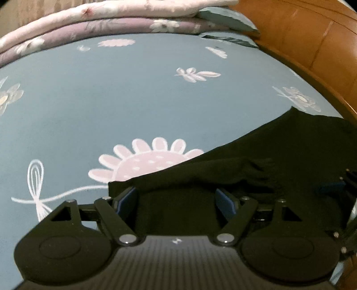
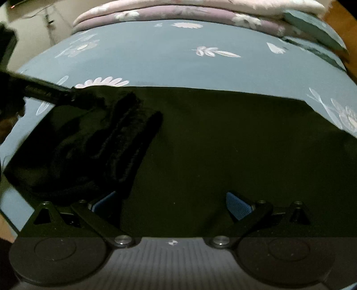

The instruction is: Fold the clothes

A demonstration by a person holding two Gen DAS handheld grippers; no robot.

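A black garment (image 1: 279, 151) lies spread flat on a blue bed sheet (image 1: 111, 100) printed with white flowers. My left gripper (image 1: 176, 200) is open, and the garment's left edge lies between its blue-padded fingers (image 1: 224, 201). In the right wrist view the garment (image 2: 223, 145) fills the middle, with a bunched, fuzzy ribbed part (image 2: 125, 138) on its left side. My right gripper (image 2: 171, 203) is open low over the cloth, holding nothing. The other gripper's dark body (image 2: 44, 91) reaches in at the garment's far left corner.
Folded pink and purple floral quilts (image 1: 111, 24) are stacked at the far end of the bed, beside a teal pillow (image 1: 227, 17). A brown wooden headboard (image 1: 312, 33) runs along the right. Pale floor (image 2: 40, 26) shows past the bed's left edge.
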